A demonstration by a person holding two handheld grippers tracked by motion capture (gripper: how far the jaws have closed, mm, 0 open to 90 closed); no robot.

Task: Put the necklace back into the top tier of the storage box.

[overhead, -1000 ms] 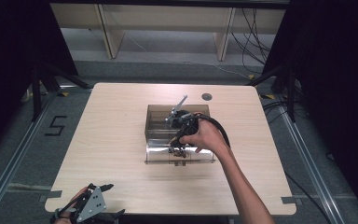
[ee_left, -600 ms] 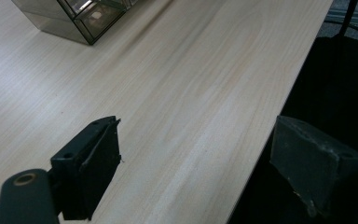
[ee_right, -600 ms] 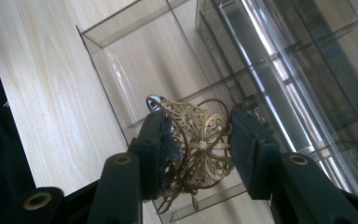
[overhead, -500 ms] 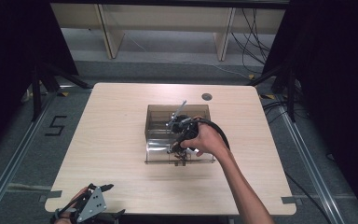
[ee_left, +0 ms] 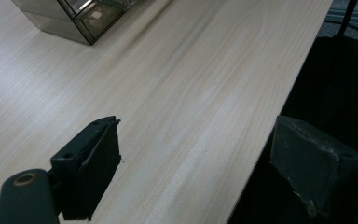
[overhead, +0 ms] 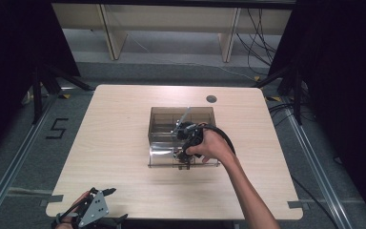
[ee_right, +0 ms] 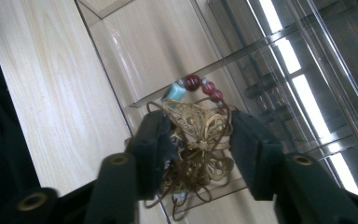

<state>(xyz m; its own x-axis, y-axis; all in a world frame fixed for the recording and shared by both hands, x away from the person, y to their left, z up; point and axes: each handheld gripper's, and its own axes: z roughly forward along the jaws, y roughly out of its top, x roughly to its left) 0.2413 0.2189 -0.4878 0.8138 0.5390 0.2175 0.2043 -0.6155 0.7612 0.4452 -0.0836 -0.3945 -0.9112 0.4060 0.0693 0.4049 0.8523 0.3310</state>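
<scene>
My right gripper (ee_right: 198,140) is shut on a brass filigree butterfly ornament (ee_right: 200,128), a tangle of wire loops with red beads (ee_right: 200,84) and a turquoise bead. In the high view the right gripper (overhead: 183,151) points down over the front part of a smoked clear box (overhead: 158,125), above its flat clear lid (overhead: 164,155). Behind the jaws I see the lid's clear panels and the box dividers. My left gripper (overhead: 116,204) is at the table's near left edge, open and holding nothing; in its own view the left gripper (ee_left: 200,140) straddles the table edge.
The box corner (ee_left: 79,14) shows far ahead of the left gripper across bare light wood (ee_left: 182,84). A dark round grommet (overhead: 211,99) sits near the table's back edge. Black curtains flank the table, and cables run on the floor at the back right.
The right hand has drawn the gripper and ornament from over the box toward the front, over the lid. The left gripper has stayed put.
</scene>
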